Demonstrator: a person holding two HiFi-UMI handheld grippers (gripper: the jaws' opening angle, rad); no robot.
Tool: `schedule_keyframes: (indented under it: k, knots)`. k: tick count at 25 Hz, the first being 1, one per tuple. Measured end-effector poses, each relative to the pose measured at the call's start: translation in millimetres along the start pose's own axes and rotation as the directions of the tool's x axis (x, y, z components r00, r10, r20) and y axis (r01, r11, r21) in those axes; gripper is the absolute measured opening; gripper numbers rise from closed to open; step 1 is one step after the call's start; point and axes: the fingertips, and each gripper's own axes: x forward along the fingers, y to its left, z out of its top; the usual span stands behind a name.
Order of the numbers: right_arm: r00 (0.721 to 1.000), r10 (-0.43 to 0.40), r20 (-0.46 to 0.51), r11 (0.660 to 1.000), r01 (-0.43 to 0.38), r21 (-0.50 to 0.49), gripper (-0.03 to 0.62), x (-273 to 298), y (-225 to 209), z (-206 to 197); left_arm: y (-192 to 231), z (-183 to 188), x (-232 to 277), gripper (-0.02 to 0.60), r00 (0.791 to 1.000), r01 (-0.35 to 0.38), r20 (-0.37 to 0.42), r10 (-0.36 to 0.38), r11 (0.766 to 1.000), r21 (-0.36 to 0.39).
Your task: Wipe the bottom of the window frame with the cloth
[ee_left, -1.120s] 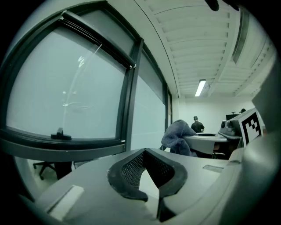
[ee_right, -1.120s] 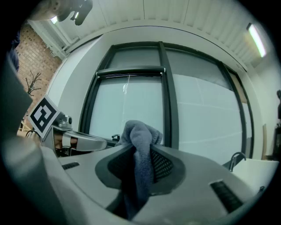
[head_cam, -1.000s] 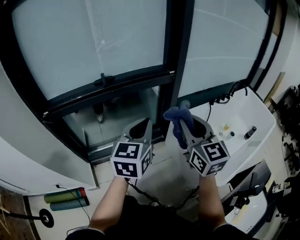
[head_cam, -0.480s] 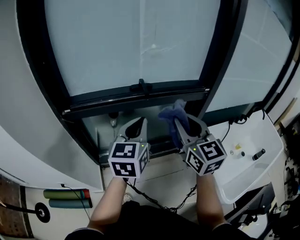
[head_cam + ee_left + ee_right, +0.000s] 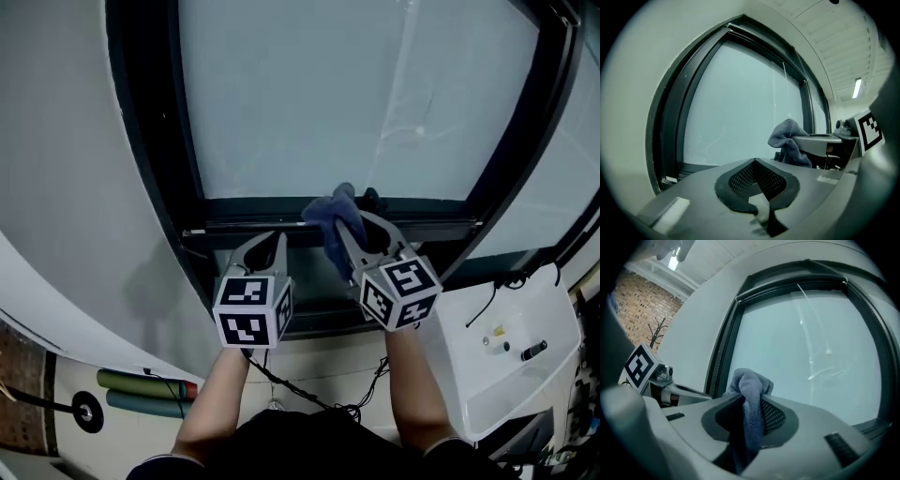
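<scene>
Left tool (image 5: 267, 244), right tool (image 5: 351, 225): grey (black-and-white marker cubes (image 5: 251, 311)).

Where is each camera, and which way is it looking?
Head view: on the head, looking down at the window frame; both arms show.
Left gripper view: on the left tongs, facing the glass; shut tongs show.
Right gripper view: on the right tongs, facing glass; tongs clamp the cloth.
All share the cloth.

Pale floor (image 5: 112, 445). Near its left edge lie two rolls side by side, touching: a green one with a red end (image 5: 148, 384) and a darker green one (image 5: 150, 404). Just left of them is a black disc (image 5: 86, 410) on a thin cable. Loose black cables (image 5: 314, 401) at mid-floor. White tub (image 5: 525, 398) on the right side, holding a small black cylinder (image 5: 533, 351) and a yellowish bit (image 5: 496, 330).
</scene>
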Motion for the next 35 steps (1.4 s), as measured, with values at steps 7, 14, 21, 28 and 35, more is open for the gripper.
schedule_keyframes:
  k: [7, 14, 21, 28, 35]
  knots:
    - [0.995, 0.093, -0.042, 0.995, -0.091, 0.038, 0.101, 86.8, 43.0, -8.1, 72.1, -1.5, -3.1, 0.006, 0.996, -0.091, -0.015, 0.091, 0.996, -0.012]
    - [0.979, 0.175, -0.108, 0.979, -0.161, 0.127, 0.100, 161.9, 95.3, -32.2, 123.7, -17.7, -24.6, 0.006, 0.977, -0.211, -0.044, 0.210, 0.977, -0.030]
    - [0.954, 0.160, -0.253, 0.986, -0.164, 0.006, 0.100, 221.3, 131.5, -60.9, 147.5, -31.6, -46.9, 0.006, 0.958, -0.284, -0.063, 0.280, 0.957, -0.058]
    - [0.907, 0.149, -0.393, 0.959, -0.230, -0.168, 0.100, 241.7, 157.5, -90.3, 149.8, -40.6, -55.7, 0.006, 0.951, -0.305, -0.077, 0.299, 0.949, -0.076]
    - [0.899, 0.127, -0.420, 0.957, -0.222, -0.185, 0.098, 238.0, 136.9, -96.2, 130.5, -46.4, -40.3, 0.006, 0.965, -0.253, -0.093, 0.246, 0.965, -0.073]
